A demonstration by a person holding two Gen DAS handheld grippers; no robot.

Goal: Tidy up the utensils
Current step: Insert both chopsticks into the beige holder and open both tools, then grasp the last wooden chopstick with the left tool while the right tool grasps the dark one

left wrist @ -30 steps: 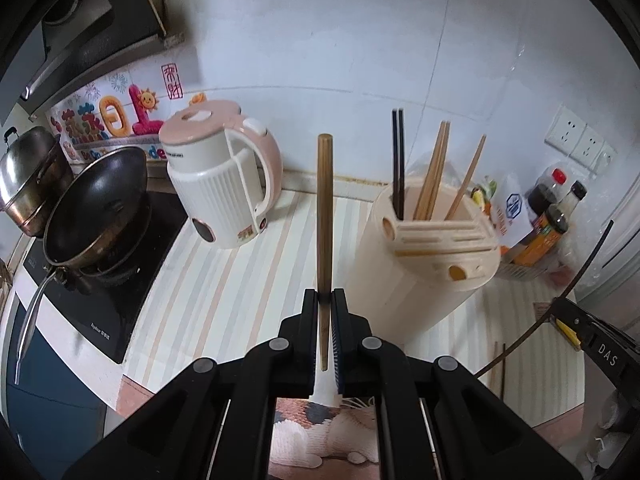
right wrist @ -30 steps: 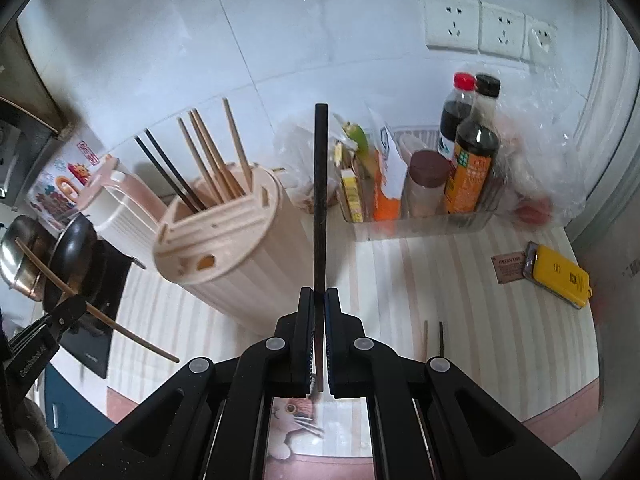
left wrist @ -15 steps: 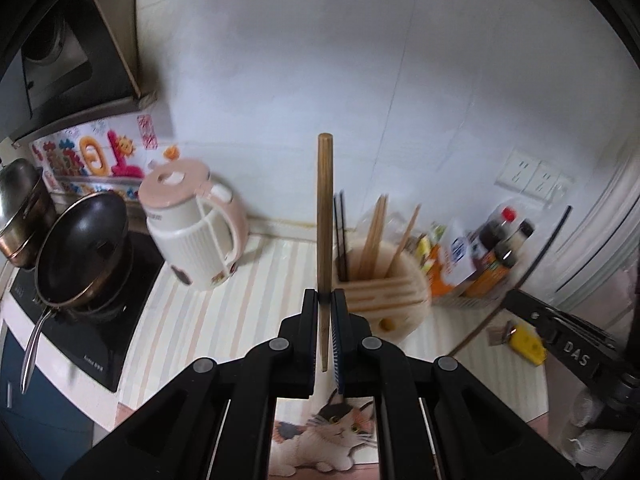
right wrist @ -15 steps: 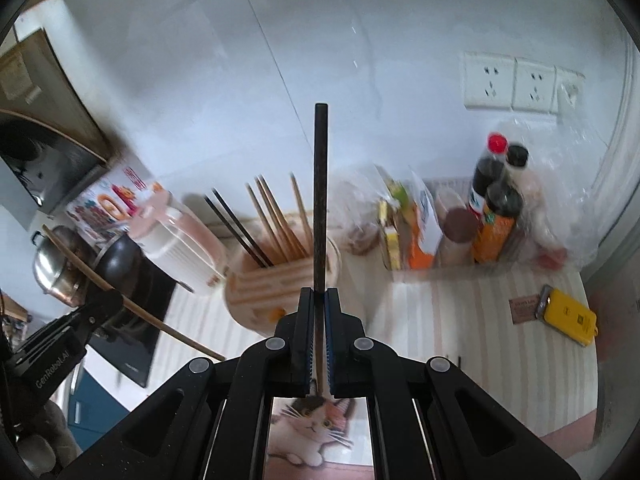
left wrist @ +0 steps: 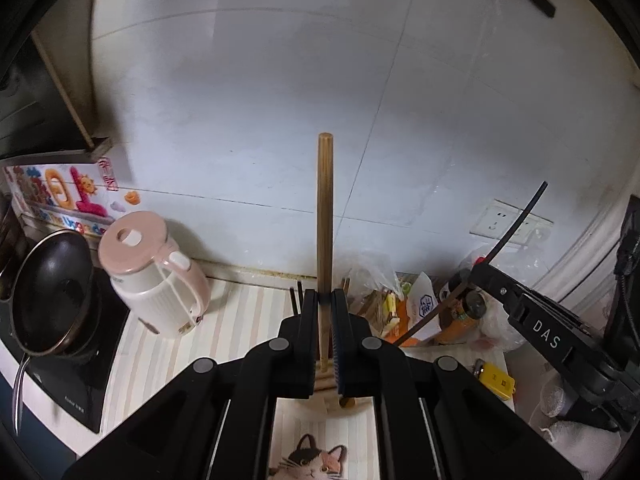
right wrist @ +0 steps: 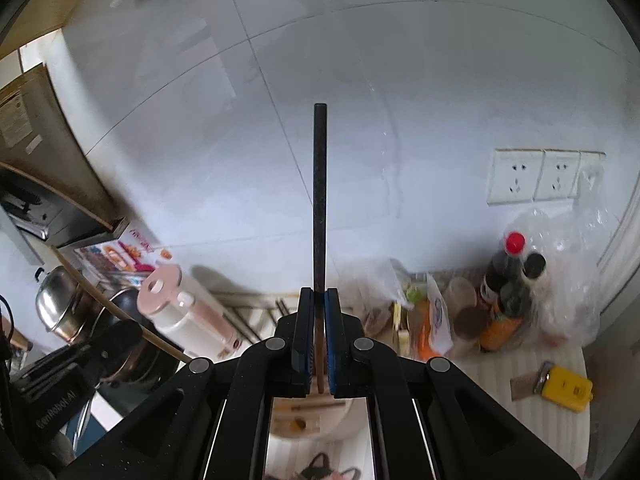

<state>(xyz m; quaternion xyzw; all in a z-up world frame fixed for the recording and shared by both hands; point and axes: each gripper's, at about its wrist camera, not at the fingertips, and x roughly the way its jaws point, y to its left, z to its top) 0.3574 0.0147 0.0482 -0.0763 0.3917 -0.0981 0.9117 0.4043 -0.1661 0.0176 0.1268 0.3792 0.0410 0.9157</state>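
Observation:
My left gripper (left wrist: pixel 325 300) is shut on a wooden chopstick (left wrist: pixel 325 208) that stands upright above the counter. My right gripper (right wrist: pixel 319 300) is shut on a black chopstick (right wrist: pixel 320 196), also upright. The beige utensil holder (right wrist: pixel 304 416) sits right under both grippers, mostly hidden by the jaws; its edge shows in the left wrist view (left wrist: pixel 332 396). The tops of the chopsticks in it peek out beside the left jaws (left wrist: pixel 296 300). The right gripper with its black chopstick also shows in the left wrist view (left wrist: pixel 516 224).
A pink kettle (left wrist: pixel 156 276) and a black pan (left wrist: pixel 52 292) on a cooktop are to the left. Sauce bottles (right wrist: pixel 512 292), snack packets and a plastic bag fill the back right. A yellow object (right wrist: pixel 568 388) lies at the right. The tiled wall is close behind.
Both grippers have risen and pulled back with their chopsticks still held. The utensil holder has dropped from the middle of each view to under the jaws.

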